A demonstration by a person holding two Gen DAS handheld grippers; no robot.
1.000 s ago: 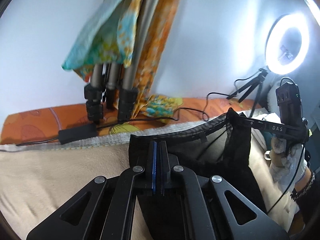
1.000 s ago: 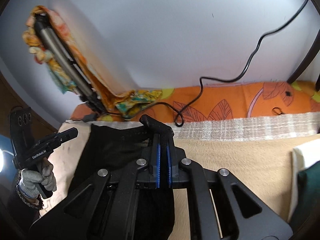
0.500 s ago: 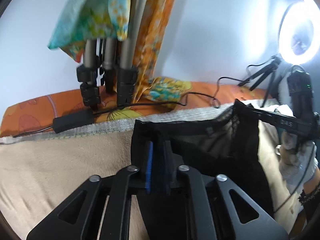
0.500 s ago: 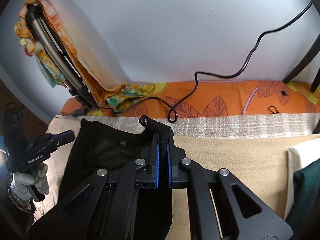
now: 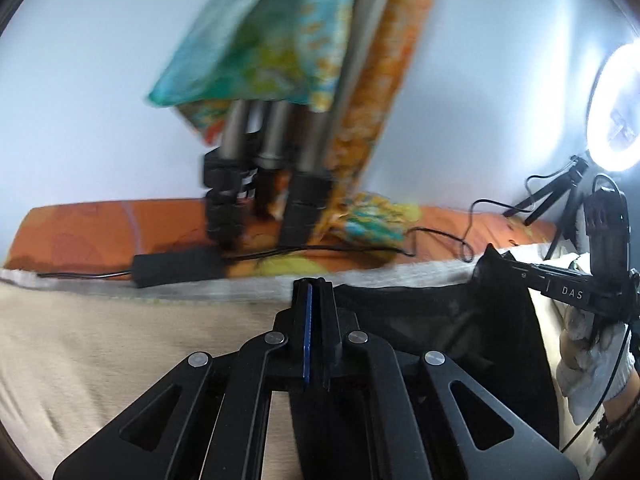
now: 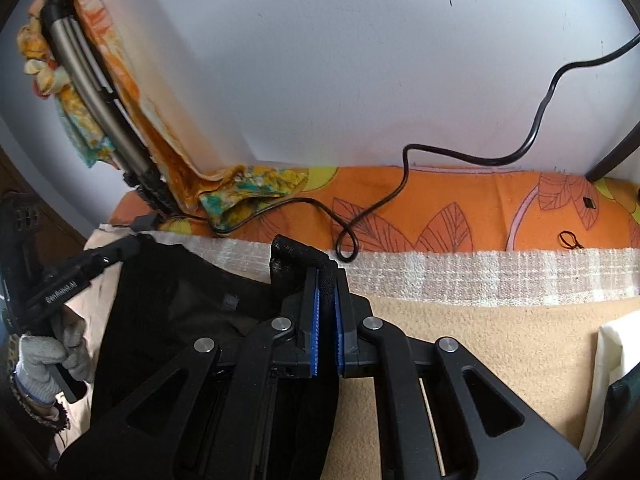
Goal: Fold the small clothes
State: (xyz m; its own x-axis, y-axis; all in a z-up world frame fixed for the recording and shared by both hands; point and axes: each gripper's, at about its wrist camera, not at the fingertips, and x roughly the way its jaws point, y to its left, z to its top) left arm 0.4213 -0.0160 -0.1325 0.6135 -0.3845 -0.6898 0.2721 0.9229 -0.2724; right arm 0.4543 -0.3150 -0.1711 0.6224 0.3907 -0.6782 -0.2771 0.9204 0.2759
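Left-wrist view shows the left gripper (image 5: pixel 316 300) clamped on one top corner of the single black mesh garment (image 5: pixel 440 320), its blue pads pressed together with only a sliver of fabric between them. A second ago that corner stood clearly above the fingertips; now it hardly shows past them, and this view has blurred, with the ring light (image 5: pixel 618 108) sitting lower and nearer the right edge. The right gripper (image 6: pixel 326 280) pinches the garment's other top corner between its two blue pads, a curl of mesh standing up just above the tips, much as it did before. Between the two grippers the garment's upper edge runs stretched across, while the rest hangs down to the beige blanket (image 6: pixel 480 344).

Counted outward: one garment, two grippers, each held by a gloved hand (image 6: pixel 44 360). Behind the blanket lie one white woven strip (image 6: pixel 480 276) and one orange leaf-print cushion (image 6: pixel 460 208). One folded tripod (image 5: pixel 264 168), draped with patterned cloth (image 5: pixel 280 40), leans on the wall, showing three legs. One black cable (image 6: pixel 400 184) loops over the cushion, and a black power adapter (image 5: pixel 176 266) lies near the tripod's feet.
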